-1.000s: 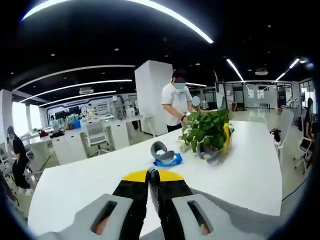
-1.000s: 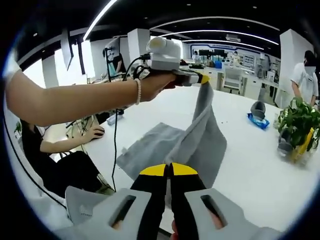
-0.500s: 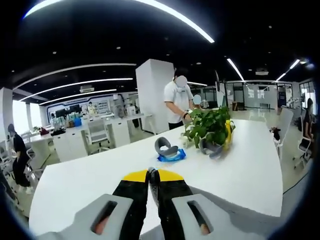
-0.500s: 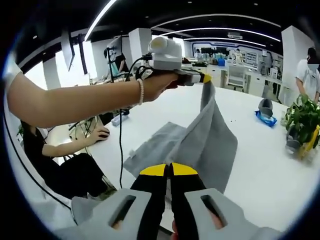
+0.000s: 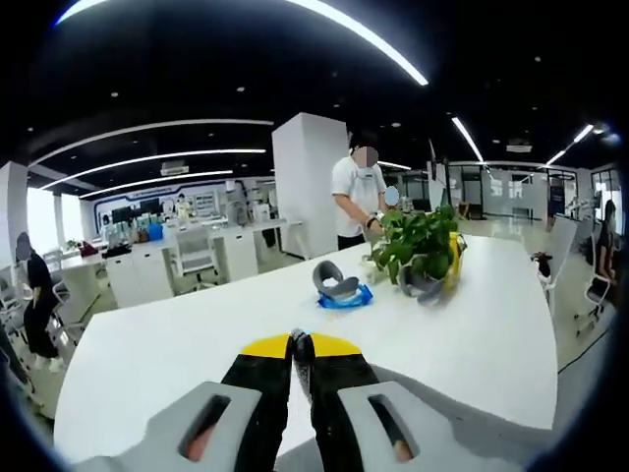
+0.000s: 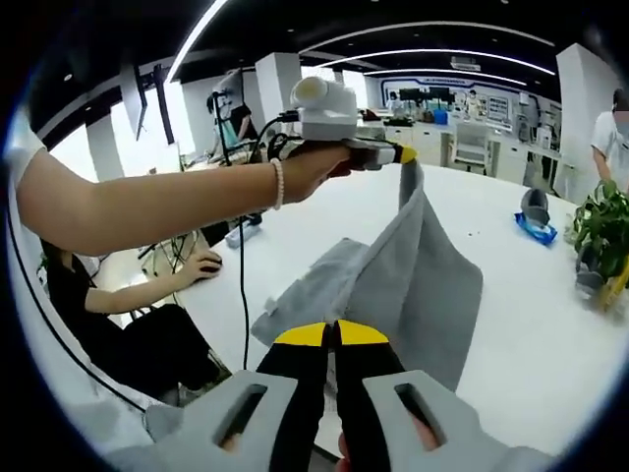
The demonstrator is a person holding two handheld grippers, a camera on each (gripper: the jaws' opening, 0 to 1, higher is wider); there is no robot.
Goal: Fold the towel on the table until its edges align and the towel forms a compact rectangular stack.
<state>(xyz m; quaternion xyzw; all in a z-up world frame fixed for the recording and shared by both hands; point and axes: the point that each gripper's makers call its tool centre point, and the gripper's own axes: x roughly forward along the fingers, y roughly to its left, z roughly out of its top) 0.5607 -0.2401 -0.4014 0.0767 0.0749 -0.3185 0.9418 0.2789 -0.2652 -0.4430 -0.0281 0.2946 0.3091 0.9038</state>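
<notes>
A grey towel [image 6: 423, 285] hangs over the white table [image 6: 531, 334], one part lifted and the rest lying crumpled on the tabletop. In the right gripper view a hand holds my left gripper [image 6: 403, 154] high, shut on the towel's top corner. My right gripper [image 6: 332, 329] is low at the near side. Its jaws are shut, and the towel's lower edge runs in behind them. In the left gripper view my left gripper [image 5: 300, 339] is shut, with a sliver of grey towel [image 5: 301, 369] pinched between its jaws.
A potted plant [image 5: 418, 246] [image 6: 600, 231] and a grey object on a blue packet [image 5: 339, 285] [image 6: 534, 211] sit at the table's far side. A person [image 5: 359, 192] stands behind the plant. Another person [image 6: 108, 315] sits at the table's left edge, near a black cable [image 6: 243, 265].
Both grippers keep their hold. The hanging towel has spread a little wider and shifted right in the right gripper view. Both cameras have drifted slightly.
</notes>
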